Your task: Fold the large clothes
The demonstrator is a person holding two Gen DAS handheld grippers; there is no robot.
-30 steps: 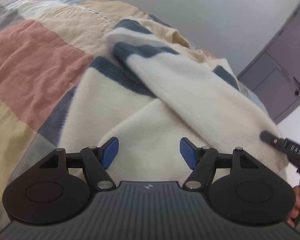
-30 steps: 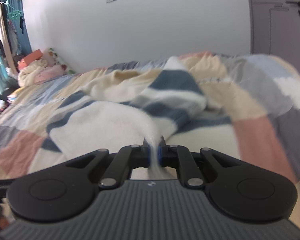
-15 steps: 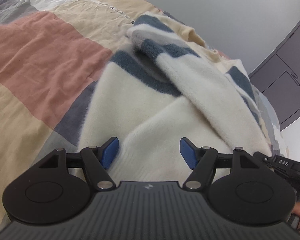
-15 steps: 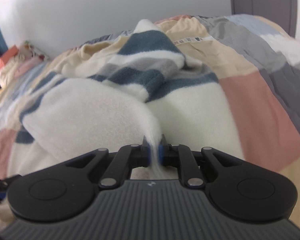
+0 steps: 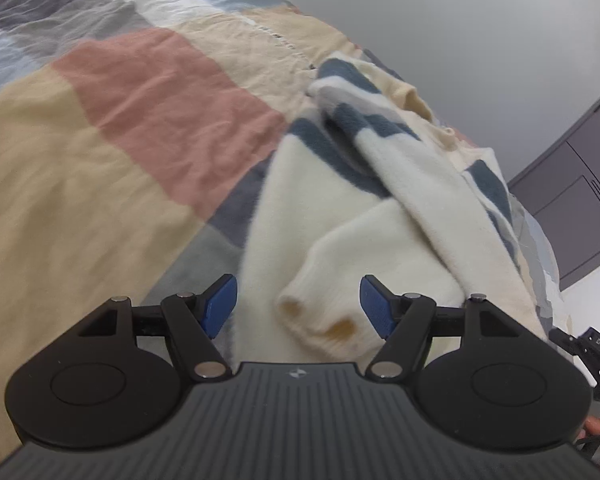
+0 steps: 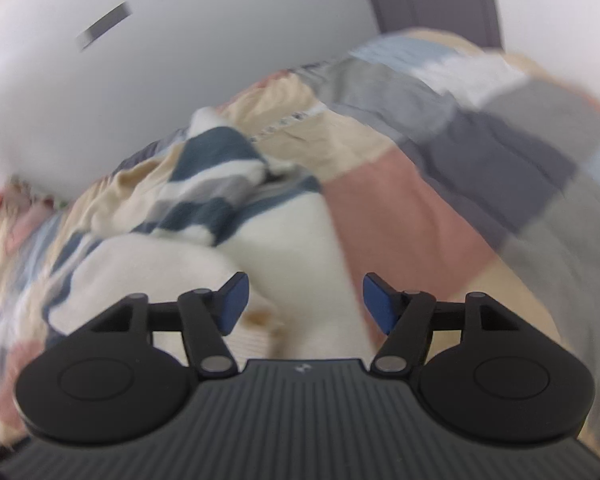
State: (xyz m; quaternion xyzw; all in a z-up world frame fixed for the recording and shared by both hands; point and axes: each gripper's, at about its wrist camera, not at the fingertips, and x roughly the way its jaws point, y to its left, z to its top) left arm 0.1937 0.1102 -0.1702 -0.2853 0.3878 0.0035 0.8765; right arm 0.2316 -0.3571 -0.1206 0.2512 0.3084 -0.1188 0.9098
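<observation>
Sweater (image 5: 340, 208) sits on my patchwork quilt (image 5: 140, 92): fluffy cream, navy stripes, sleeve folded across the body. Left gripper (image 5: 298, 300) spread apart over the cuff; right gripper (image 6: 304, 300) opening, pads off the fabric

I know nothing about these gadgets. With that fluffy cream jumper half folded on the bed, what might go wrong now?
The cream-and-navy striped fleece jumper has one sleeve laid across its body; the right hand-held gripper is opening, so that sleeve may slide off. Its ribbed cuff sits between the left hand-held gripper's open pads and could snag. The rumpled patchwork quilt may spoil a flat fold.
</observation>
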